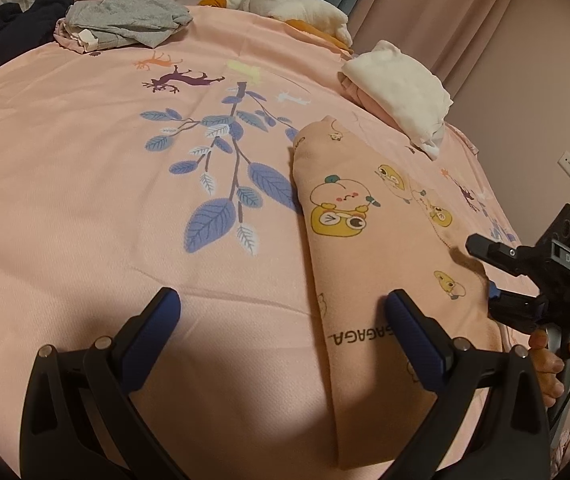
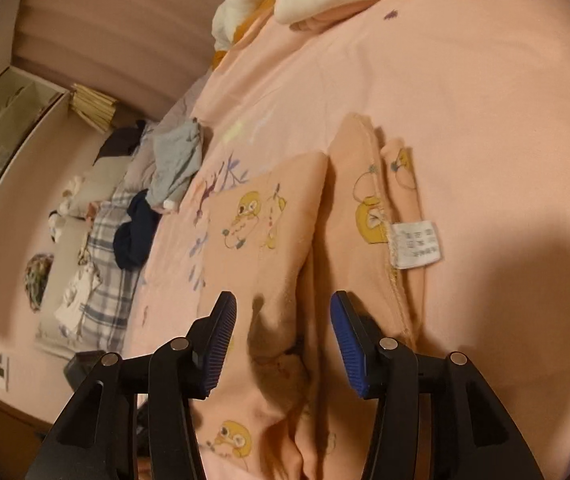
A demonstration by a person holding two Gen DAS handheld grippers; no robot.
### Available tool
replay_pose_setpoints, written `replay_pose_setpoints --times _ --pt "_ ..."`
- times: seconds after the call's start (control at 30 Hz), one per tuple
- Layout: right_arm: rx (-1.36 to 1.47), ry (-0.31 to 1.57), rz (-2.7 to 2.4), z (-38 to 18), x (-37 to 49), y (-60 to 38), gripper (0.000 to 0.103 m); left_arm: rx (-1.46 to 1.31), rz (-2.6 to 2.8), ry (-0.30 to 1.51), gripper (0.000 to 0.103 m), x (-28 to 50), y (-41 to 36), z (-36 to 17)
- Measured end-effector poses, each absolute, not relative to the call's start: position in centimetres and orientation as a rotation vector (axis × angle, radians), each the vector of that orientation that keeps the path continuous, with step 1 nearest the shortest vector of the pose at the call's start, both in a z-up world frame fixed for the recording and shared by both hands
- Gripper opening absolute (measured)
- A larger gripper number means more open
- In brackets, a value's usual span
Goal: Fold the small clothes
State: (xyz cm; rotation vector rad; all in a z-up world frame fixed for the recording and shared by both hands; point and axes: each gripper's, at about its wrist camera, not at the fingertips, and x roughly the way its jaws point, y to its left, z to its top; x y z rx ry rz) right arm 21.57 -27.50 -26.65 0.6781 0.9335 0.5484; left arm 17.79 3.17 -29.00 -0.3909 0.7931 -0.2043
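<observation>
Since my right gripper (image 2: 283, 338) stands half open over the peach garment (image 1: 369, 240) with nothing pinched, the fold I laid on the bedsheet (image 1: 85, 184) could spring back, because the cloth is thick; my left gripper (image 1: 283, 318) gapes wide and empty beside it, so nothing pins the layers

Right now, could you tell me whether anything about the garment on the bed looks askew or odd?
Only small things: the peach cartoon-print garment lies folded on the bed, but its white care label sticks out at one edge, and the cloth bunches into a ridge near the right claw.
</observation>
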Motion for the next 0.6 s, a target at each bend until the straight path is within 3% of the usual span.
replay_pose_setpoints --times 0.13,0.17,0.2,0.23,0.4,0.6 --pt "0.801 0.936 0.639 -27.7 22.2 -27.3 0.046 -0.388 -0.202 0.794 0.103 17.8 3.2 -29.1" --pt "0.795 0.932 0.636 -27.7 22.1 -27.2 0.038 -0.388 -0.202 0.794 0.103 17.8 3.2 -29.1" --pt "0.790 0.927 0.636 -27.6 22.0 -27.1 0.022 -0.389 -0.202 0.794 0.103 17.8 3.2 -29.1" --pt "0.802 0.921 0.633 -27.7 22.0 -27.2 0.018 -0.389 -0.202 0.794 0.103 17.8 3.2 -29.1" --pt "0.876 0.903 0.579 -27.8 21.7 -28.2 0.015 -0.389 -0.202 0.794 0.103 17.8 3.2 -29.1" --pt "0.757 0.799 0.602 -23.9 20.0 -26.9 0.015 -0.391 -0.203 0.793 0.103 17.8 3.2 -29.1"
